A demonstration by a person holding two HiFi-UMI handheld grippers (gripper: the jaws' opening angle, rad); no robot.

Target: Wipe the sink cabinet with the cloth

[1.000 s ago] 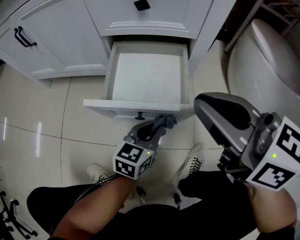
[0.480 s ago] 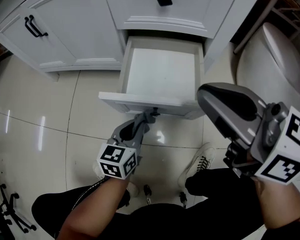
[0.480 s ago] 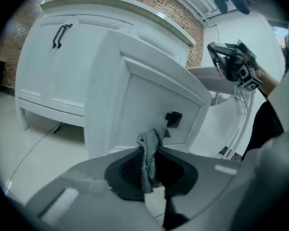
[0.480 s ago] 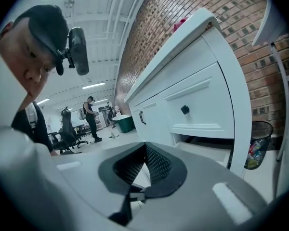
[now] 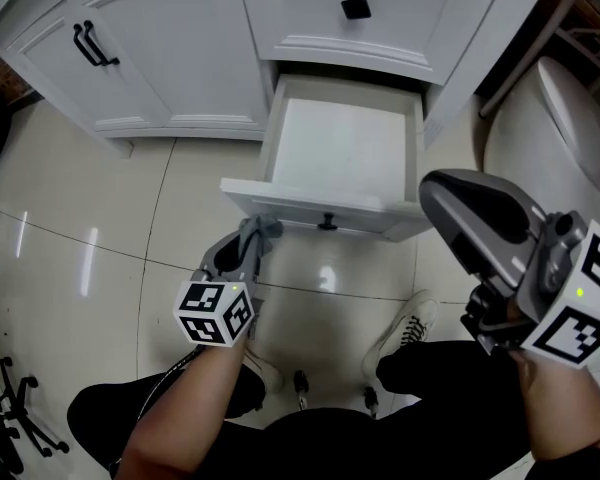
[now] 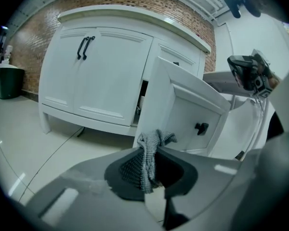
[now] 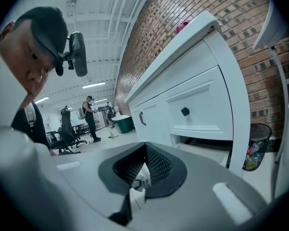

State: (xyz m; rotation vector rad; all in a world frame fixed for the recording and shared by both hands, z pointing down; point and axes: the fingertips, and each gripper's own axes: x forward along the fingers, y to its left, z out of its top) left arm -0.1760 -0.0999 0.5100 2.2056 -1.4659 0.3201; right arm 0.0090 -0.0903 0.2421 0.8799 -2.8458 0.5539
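Note:
The white sink cabinet point(image 5: 180, 58) has its lower drawer point(image 5: 342, 158) pulled open, bare white inside. A grey cloth point(image 5: 259, 231) is pinched in my left gripper point(image 5: 248, 243), which is shut on it. The cloth point(image 6: 148, 154) sits at the left end of the drawer front point(image 5: 310, 211), left of the black knob point(image 5: 327, 222). In the left gripper view the drawer front point(image 6: 183, 119) stands just beyond the cloth. My right gripper point(image 5: 442, 192) hovers lower right of the drawer, jaws shut with nothing held. The right gripper point(image 7: 145, 150) points along the cabinet face.
A white toilet point(image 5: 570, 118) stands right of the cabinet. Cabinet doors carry black handles point(image 5: 90, 42), and the upper drawer has a black knob point(image 5: 355, 8). The person's shoes point(image 5: 405, 330) rest on glossy tiles below the drawer. A chair base point(image 5: 10, 423) lies lower left.
My left gripper has carried the cloth leftward along the drawer front, from right of the knob to its left end. The right gripper has hardly moved.

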